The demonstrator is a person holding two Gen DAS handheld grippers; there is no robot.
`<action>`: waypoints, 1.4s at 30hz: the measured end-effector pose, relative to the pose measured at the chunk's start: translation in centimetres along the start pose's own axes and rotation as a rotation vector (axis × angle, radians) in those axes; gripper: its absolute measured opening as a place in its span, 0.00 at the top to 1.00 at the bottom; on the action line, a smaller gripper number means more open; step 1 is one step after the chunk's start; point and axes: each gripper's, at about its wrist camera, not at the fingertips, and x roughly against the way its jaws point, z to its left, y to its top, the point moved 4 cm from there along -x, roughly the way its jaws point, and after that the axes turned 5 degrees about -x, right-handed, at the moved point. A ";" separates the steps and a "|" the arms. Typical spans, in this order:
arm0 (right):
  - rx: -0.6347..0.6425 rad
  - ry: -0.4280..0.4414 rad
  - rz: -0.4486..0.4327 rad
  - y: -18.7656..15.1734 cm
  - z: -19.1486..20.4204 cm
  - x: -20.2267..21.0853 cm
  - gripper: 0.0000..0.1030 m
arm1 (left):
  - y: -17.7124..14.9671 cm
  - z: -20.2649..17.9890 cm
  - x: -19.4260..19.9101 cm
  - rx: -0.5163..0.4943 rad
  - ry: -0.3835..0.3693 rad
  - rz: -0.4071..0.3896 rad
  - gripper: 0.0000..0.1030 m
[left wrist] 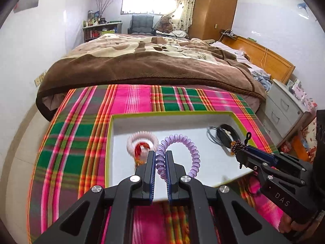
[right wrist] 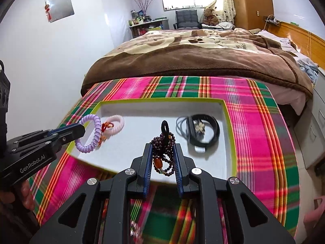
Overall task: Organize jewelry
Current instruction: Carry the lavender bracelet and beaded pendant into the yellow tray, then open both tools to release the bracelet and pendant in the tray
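Note:
A white tray with a yellow-green rim (left wrist: pixel 110 142) (right wrist: pixel 230 126) lies on a plaid cloth. My left gripper (left wrist: pixel 160 156) is shut on a purple coil bracelet (left wrist: pixel 193 148) (right wrist: pixel 95 130) and holds it over the tray's left part. My right gripper (right wrist: pixel 162 148) (left wrist: pixel 243 149) is shut on a dark purple bead string (right wrist: pixel 164 142) (left wrist: pixel 238 145) with an amber bead and a black loop, above the tray's middle. A pink coil bracelet (left wrist: pixel 142 137) (right wrist: pixel 117 125) with a red piece lies in the tray. A black band (left wrist: pixel 226 133) (right wrist: pixel 203 130) and a grey cord loop lie at the tray's right.
The plaid cloth (left wrist: pixel 81 126) covers the table. A bed with a brown blanket (left wrist: pixel 152 65) stands right behind it. White drawers (left wrist: pixel 284 109) stand to the right. A few pale beads (right wrist: pixel 135 228) lie on the cloth under my right gripper.

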 end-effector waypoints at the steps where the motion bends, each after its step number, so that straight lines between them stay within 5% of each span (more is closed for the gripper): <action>1: 0.005 -0.004 0.002 0.4 0.0 -0.5 0.80 | 0.3 0.3 -0.7 0.006 -0.002 0.009 0.91; 17: 0.013 -0.029 0.066 2.7 -1.0 -5.7 0.80 | 1.6 2.1 -6.4 0.036 0.005 0.076 0.91; 36: 0.023 -0.055 0.084 2.4 -0.8 -7.1 0.78 | 1.2 2.2 -7.6 0.060 -0.003 0.100 0.91; 42: 0.015 -0.047 0.084 2.2 -0.9 -6.9 0.75 | 1.0 2.1 -7.1 0.053 -0.018 0.093 0.81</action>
